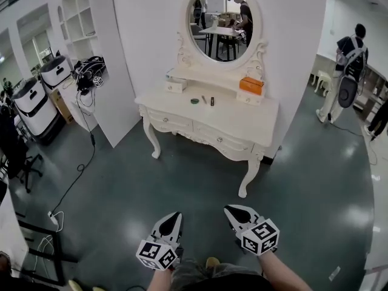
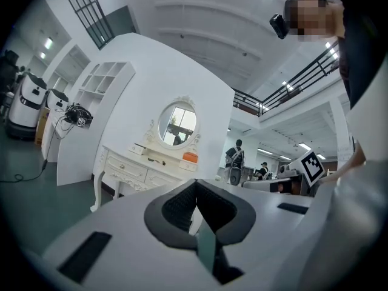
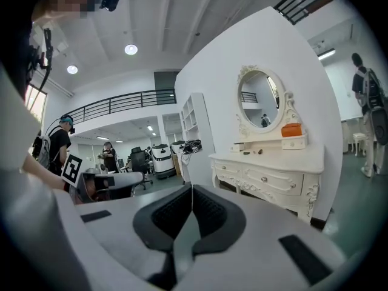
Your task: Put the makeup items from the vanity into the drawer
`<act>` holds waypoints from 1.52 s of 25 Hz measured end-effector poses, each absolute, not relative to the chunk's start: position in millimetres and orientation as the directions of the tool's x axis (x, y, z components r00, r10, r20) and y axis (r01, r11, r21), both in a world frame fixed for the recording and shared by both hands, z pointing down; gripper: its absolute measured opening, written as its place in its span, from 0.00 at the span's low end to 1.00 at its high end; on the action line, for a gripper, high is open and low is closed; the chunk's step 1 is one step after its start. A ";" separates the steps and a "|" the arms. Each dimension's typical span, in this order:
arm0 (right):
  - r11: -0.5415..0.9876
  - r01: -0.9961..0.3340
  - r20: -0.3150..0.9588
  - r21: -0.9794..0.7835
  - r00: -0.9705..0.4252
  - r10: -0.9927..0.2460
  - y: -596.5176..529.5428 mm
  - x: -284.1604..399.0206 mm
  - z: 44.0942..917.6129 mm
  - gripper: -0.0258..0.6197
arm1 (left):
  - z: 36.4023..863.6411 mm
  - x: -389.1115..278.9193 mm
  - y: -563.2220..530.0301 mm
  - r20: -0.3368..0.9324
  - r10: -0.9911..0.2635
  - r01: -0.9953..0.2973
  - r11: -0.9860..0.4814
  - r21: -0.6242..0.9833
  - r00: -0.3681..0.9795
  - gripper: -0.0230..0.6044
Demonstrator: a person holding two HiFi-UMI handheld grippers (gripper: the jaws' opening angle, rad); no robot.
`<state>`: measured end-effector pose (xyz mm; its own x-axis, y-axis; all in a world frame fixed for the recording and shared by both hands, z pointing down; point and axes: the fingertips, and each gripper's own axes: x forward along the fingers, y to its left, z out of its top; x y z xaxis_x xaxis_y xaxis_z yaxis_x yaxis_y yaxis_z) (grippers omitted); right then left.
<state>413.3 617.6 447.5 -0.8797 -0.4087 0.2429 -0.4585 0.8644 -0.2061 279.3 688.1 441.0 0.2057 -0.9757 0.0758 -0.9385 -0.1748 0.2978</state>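
Observation:
A white vanity point(image 1: 239, 117) with an oval mirror point(image 1: 222, 22) stands far ahead against a white wall. On its top lie a round green item point(image 1: 194, 100), a small stick-like item point(image 1: 204, 99) and a dark upright item point(image 1: 212, 101). Its drawers point(image 1: 221, 139) look closed. My left gripper point(image 1: 172, 217) and right gripper point(image 1: 233, 211) are low in the head view, well short of the vanity, both shut with nothing held. The vanity point(image 2: 130, 170) appears small beyond the left gripper point(image 2: 195, 188), and the vanity point(image 3: 274, 173) beyond the right gripper point(image 3: 192, 191).
An orange box point(image 1: 251, 85) and a white box point(image 1: 176, 85) sit on the vanity's raised shelf. A person point(image 1: 344, 71) stands at the right. White machines point(image 1: 31, 105) and a floor cable point(image 1: 82, 165) are at the left. Green floor lies between me and the vanity.

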 end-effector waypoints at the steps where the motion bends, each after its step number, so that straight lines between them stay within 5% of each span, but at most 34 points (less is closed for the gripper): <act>1: 0.862 -0.461 0.243 -0.212 -0.879 -0.410 612.5 411.3 448.2 0.08 | 442.3 277.5 683.7 0.080 -0.975 -0.938 -0.173 0.300 0.205 0.06; 38: 0.772 -0.563 0.304 -0.295 -0.821 -0.483 360.5 154.8 471.1 0.08 | 457.2 51.1 401.0 0.145 -0.904 -0.886 -0.345 0.310 0.403 0.06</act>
